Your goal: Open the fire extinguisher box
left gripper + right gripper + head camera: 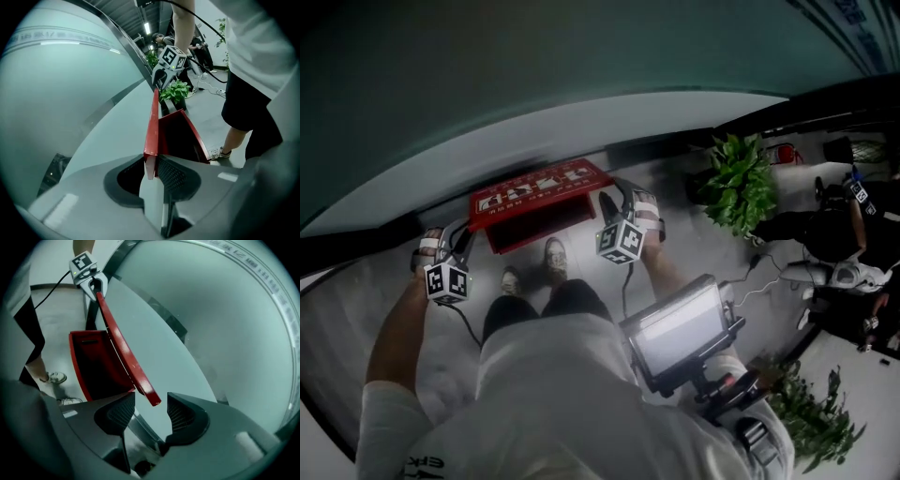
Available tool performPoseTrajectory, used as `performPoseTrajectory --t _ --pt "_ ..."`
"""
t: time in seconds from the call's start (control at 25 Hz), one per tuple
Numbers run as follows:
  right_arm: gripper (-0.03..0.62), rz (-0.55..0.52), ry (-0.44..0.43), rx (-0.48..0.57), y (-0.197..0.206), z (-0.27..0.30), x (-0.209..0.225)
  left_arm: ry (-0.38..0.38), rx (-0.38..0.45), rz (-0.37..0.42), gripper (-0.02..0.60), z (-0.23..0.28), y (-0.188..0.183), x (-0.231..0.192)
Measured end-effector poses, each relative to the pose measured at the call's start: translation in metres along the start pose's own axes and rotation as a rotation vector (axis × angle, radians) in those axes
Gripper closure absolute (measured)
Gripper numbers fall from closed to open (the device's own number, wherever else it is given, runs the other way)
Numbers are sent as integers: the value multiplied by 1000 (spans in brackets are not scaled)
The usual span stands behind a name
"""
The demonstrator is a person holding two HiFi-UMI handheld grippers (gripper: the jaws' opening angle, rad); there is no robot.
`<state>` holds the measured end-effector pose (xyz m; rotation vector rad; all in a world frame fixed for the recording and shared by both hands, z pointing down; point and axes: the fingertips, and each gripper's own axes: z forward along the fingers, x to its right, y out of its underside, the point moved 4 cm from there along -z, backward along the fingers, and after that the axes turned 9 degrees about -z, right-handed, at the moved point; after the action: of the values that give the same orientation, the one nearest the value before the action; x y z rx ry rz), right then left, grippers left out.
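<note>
While the left hand-held gripper (pixel 453 246), at the left of the head view, is clamped on the left end of the red lid (pixel 540 187), its jaws pinch the lid's thin edge, probably to prop it up. The fire extinguisher box (pixel 536 228) sits on the floor (pixel 694 253) at the foot of the curved pale wall, upper middle of the frame, just beyond the person's shoes, with its dark inside exposed. To the right, the right hand-held gripper (pixel 612 208) stands wide open. The lid's right corner lies between its pads untouched, so the left grip alone seems to carry the lid.
</note>
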<state>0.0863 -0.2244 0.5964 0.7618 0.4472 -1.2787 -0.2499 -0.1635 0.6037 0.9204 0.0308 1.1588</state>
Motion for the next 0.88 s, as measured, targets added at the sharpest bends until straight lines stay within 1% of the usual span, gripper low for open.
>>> performPoseTrajectory --t 0.12,0.28,0.36,0.6,0.72,0.88 --pt "371 -85 -12 30 0 12 8 -25 -36 -29 495 0 -2 -3" --pt "452 -138 -13 84 -5 22 22 -71 -78 -96 494 5 -8 -15" --pt "470 -135 -1 102 -7 27 31 -96 -100 -141 494 8 -12 -26" --pt "473 -118 20 133 -18 48 51 -174 -144 -265 485 23 -9 -46" --pt "474 -115 30 138 -18 58 56 -186 -155 -294 477 30 -7 -54" --pt "474 -106 31 154 -22 64 65 -180 -168 -306 468 35 -7 -65"
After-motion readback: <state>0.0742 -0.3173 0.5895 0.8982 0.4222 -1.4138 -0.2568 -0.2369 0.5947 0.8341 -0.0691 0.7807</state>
